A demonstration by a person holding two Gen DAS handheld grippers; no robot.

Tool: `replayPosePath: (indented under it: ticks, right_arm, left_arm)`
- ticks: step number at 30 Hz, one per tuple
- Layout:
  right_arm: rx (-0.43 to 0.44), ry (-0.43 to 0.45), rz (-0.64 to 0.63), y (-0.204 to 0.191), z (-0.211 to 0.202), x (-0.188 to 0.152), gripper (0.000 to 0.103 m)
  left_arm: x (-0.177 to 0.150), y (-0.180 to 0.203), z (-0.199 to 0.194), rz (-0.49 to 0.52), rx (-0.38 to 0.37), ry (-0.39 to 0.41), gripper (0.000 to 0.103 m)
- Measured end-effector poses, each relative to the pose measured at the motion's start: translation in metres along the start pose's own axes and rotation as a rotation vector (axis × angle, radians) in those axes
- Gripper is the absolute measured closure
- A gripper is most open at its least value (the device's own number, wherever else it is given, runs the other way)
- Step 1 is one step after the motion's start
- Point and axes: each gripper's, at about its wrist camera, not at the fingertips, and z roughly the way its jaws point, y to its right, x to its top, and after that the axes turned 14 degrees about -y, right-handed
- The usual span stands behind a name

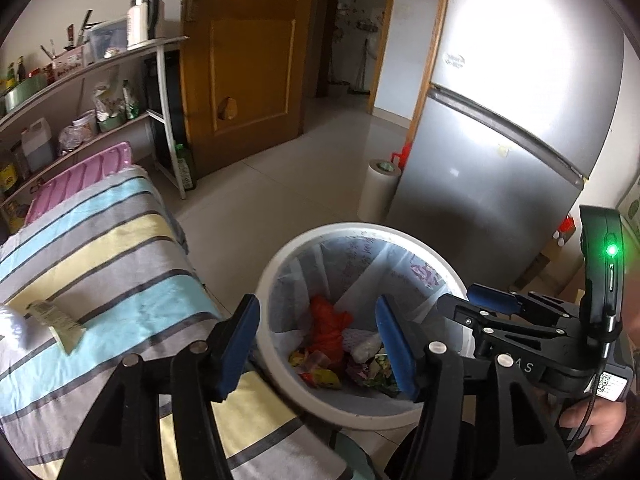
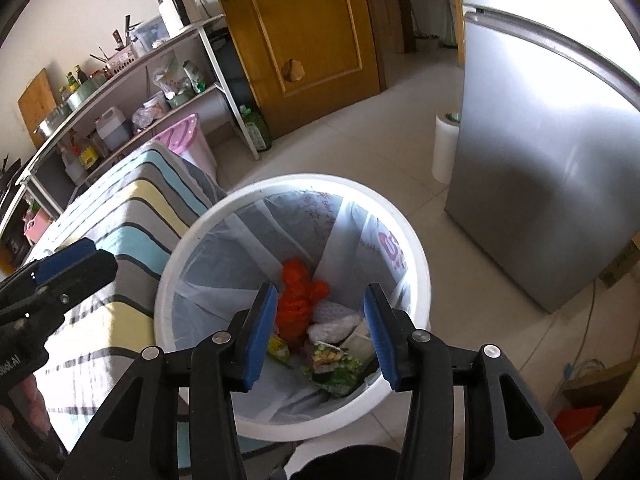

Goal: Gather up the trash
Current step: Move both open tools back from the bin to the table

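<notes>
Evidently both the left gripper [image 1: 316,344] and right gripper [image 2: 322,330] hang released and empty above the lined trash bin [image 2: 420,264], so dropped wrappers [image 2: 336,368] land inside.

Left wrist: close above, angled down at bin [image 1: 360,360].
Right wrist: same, nearer.
Shared: bin, bed [image 1: 100,260], door [image 1: 248,60].

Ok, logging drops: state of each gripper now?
Left gripper: open, empty, over the white lined trash bin.
Right gripper: open, empty.

White round trash bin [image 2: 420,248] upright on the floor, clear liner inside, colourful wrappers [image 2: 334,366] and orange bag [image 2: 298,304] at bottom — beside striped bed
</notes>
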Motion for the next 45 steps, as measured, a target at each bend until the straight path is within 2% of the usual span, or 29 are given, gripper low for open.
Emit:
replayPosePath:
  ticks: [13,24,37,40,43,45]
  right_arm:
    - [0.025,0.059,-0.063,-0.043,-0.021,-0.002,0.056]
    - [0.072,0.079,-0.157,-0.095,-0.027,-0.003,0.056]
    - [0.134,0.068,-0.291,-0.165,-0.015,0.004,0.056]
    - [0.143,0.056,-0.336,-0.185,-0.008,0.007,0.056]
    - [0.150,0.042,-0.386,-0.207,0.000,0.011,0.056]
    - [0.160,0.031,-0.430,-0.225,0.006,0.015,0.056]
  left_arm:
    - [-0.024,-0.045,-0.040,-0.087,0.035,0.057,0.039]
    - [-0.047,-0.084,-0.064,-0.158,0.086,0.083,0.039]
    - [-0.080,-0.162,-0.087,-0.316,0.162,0.090,0.036]
    - [-0.087,-0.184,-0.088,-0.360,0.193,0.077,0.036]
    - [-0.094,-0.204,-0.091,-0.409,0.190,0.072,0.036]
    - [-0.096,-0.214,-0.093,-0.423,0.223,0.076,0.035]
